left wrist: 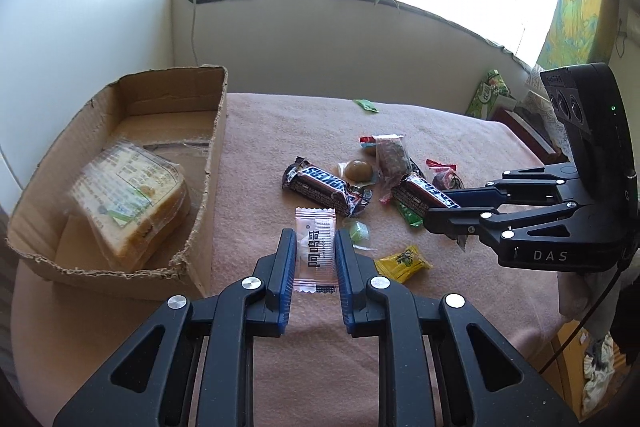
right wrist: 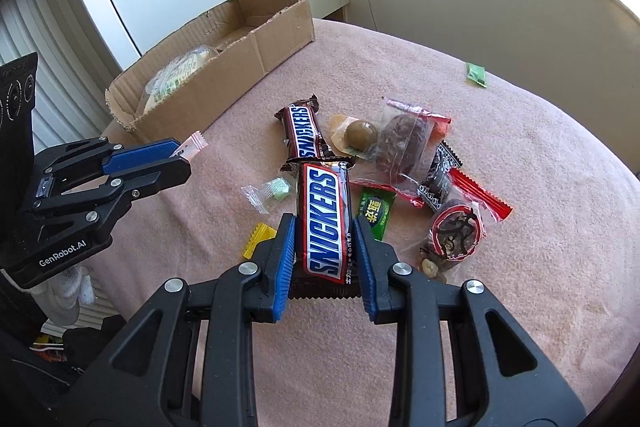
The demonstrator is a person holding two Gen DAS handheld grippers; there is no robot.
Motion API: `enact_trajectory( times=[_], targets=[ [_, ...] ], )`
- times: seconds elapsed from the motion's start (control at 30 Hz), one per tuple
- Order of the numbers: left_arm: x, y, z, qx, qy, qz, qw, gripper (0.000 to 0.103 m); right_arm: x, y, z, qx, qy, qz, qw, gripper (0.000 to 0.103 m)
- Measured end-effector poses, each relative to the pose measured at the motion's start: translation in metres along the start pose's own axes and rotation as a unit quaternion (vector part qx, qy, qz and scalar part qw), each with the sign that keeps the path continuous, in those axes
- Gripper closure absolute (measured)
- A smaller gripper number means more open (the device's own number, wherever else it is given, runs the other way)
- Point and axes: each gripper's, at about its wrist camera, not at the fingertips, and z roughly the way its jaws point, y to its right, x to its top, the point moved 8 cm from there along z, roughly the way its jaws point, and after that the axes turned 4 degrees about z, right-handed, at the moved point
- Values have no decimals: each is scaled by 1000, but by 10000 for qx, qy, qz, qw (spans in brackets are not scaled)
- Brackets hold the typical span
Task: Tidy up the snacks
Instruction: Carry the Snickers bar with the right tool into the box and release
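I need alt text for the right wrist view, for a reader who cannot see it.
The right gripper is shut on a Snickers bar above a pink cloth strewn with small wrapped snacks. At left, the left gripper holds a white sachet near a cardboard box.

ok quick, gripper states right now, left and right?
Left gripper: closed on a white snack packet.
Right gripper: closed on a Snickers bar.
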Motion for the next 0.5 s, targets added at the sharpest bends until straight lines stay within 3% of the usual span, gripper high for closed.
enact_trajectory(
  times=[0.5],
  targets=[
    [11, -82, -36, 608, 426, -493, 9960, 85, 64, -34, -8, 41, 355, -226, 9991, 73]
  ],
)
